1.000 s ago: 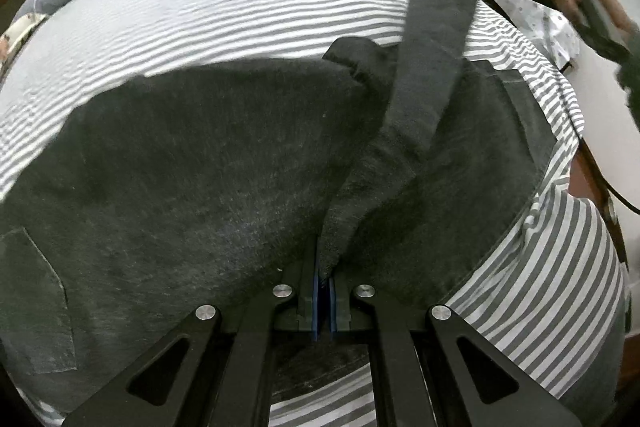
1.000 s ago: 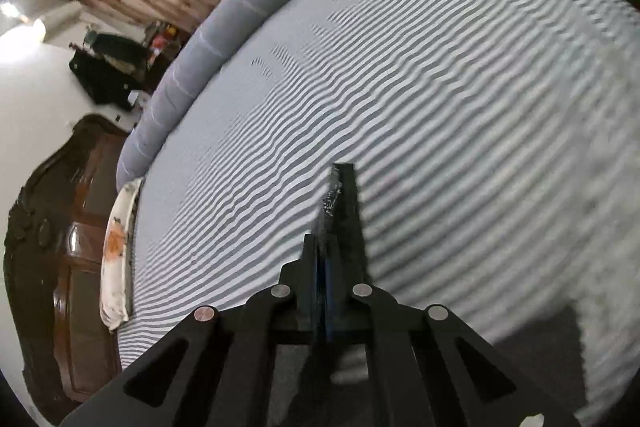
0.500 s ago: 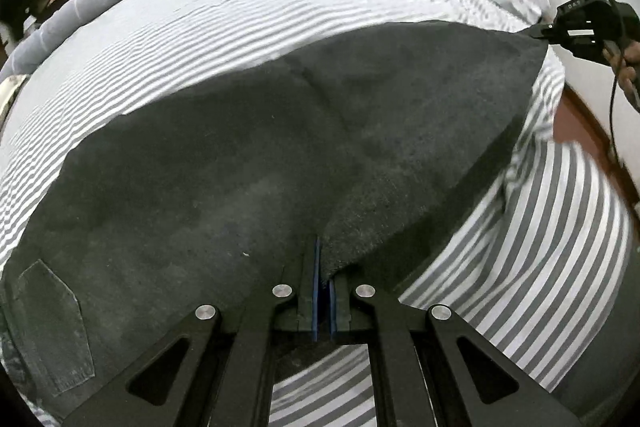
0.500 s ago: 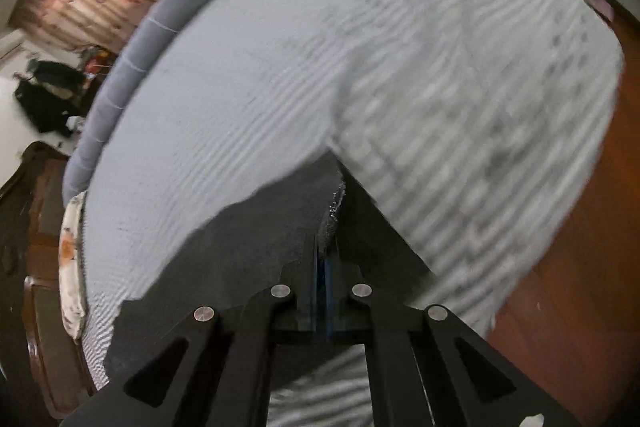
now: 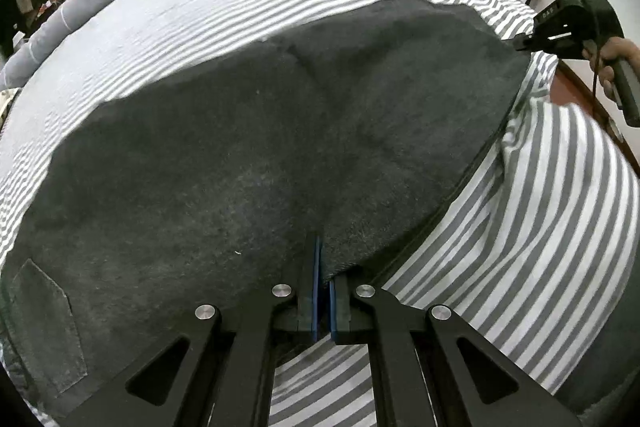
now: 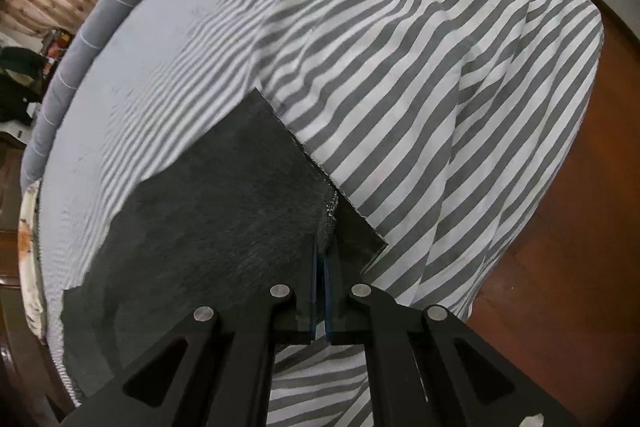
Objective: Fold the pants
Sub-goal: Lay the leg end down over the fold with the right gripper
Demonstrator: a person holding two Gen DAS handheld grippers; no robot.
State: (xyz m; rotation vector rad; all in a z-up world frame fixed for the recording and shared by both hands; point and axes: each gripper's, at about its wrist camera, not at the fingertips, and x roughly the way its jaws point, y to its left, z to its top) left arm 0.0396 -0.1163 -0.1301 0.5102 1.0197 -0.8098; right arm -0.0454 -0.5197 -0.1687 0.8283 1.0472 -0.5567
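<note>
Now the dark grey pants [image 5: 256, 155] lie spread flat across the striped bedsheet [image 5: 552, 211], where a second ago my right gripper [image 6: 323, 267] held one leg hoisted high as a narrow hanging strip, well above the bed. I have swung that leg out and down toward the bed's corner, so the fabric has gone from a bunched drape to a broad smooth sheet with only faint creases near the middle. My left gripper [image 5: 323, 279] has hardly shifted; its jaws are clamped tight on the near edge of the cloth, which rises between the blue pads. From the left wrist view, my right gripper [image 5: 560, 35] pinches the far corner by the bed's edge, my hand [image 5: 612, 59] on its handle behind; its own camera shows its jaws closed on the hem, the sheet falling away to the wooden floor [image 6: 580, 187] beyond. A back pocket [image 5: 44, 327] shows at the lower left. I judge the spreading step nearly done: with the garment flat, the folding itself can start next.
</note>
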